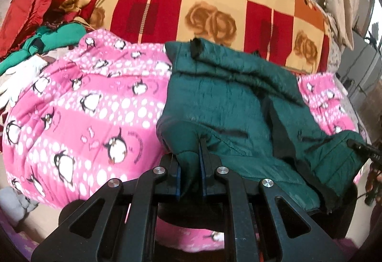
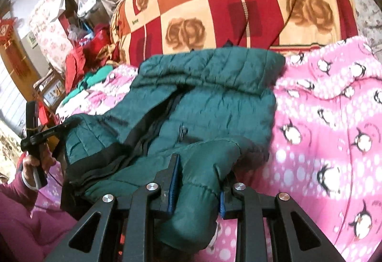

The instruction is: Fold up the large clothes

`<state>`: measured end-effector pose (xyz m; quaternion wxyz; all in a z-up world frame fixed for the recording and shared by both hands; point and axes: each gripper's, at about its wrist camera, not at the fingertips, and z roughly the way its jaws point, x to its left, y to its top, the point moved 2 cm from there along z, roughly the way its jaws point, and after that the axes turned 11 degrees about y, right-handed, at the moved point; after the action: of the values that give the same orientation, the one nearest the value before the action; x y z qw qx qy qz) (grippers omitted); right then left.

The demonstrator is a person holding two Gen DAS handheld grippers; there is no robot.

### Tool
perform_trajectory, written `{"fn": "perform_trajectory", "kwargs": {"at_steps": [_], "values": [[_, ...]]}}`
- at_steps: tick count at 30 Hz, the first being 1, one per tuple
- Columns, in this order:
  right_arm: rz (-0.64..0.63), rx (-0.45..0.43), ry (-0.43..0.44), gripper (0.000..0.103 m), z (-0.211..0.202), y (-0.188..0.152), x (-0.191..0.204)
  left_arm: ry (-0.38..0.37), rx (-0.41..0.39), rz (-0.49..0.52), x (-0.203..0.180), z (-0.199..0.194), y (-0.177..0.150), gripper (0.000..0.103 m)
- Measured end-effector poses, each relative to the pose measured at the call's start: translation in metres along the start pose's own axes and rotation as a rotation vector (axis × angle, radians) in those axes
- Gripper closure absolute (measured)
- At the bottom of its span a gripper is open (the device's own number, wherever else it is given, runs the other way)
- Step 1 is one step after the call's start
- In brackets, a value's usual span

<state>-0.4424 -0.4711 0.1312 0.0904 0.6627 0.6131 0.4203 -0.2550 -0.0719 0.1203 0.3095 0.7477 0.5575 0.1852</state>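
Green quilted jacket (image 1: 229, 104) lies spread across a pink penguin-print blanket (image 1: 95, 113) on a bed, its near hem gathered up by two hand-held grippers. In the left wrist view, the left gripper (image 1: 191, 180) sits at lower centre with its fingers (image 1: 175, 173) clamped on a bunched corner of the hem; the other gripper's black tip shows at the right edge of the frame, on the jacket's far corner. In the right wrist view, the right gripper (image 2: 197, 192), lower centre, has its blue-padded fingers (image 2: 173, 186) pressed on a thick roll of padded fabric, while at the left edge a hand (image 2: 37, 159) in a magenta sleeve (image 2: 21, 192) holds the left tool.

Pinching both bottom corners at once appears meant to keep the hem level, so the lower half can be carried toward the collar at the top of the frame in one even fold. A zipper line runs diagonally down the jacket's middle. Behind it, a red-and-orange rose-patterned quilt (image 1: 214, 11) fills the upper frame, with a heap of red and green clothes (image 1: 40, 20) at upper left.
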Motion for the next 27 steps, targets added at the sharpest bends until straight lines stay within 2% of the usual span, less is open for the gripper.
{"fn": "perform_trajectory", "kwargs": {"at_steps": [7,14,20,27], "values": [[-0.021,-0.043,-0.042,0.078,0.002,0.033,-0.007,-0.004,-0.065,-0.043,-0.007,0.000,0.035,0.092],[0.035,-0.154,-0.080,0.078,0.006,0.074,-0.033,0.005,-0.112,-0.108,-0.010,0.012,0.069,0.092],[0.052,-0.188,-0.105,0.079,0.020,0.110,-0.051,0.028,-0.160,-0.120,-0.021,0.027,0.102,0.092],[0.077,-0.192,-0.144,0.079,0.041,0.146,-0.075,0.064,-0.174,-0.137,-0.032,0.058,0.141,0.092]]}}
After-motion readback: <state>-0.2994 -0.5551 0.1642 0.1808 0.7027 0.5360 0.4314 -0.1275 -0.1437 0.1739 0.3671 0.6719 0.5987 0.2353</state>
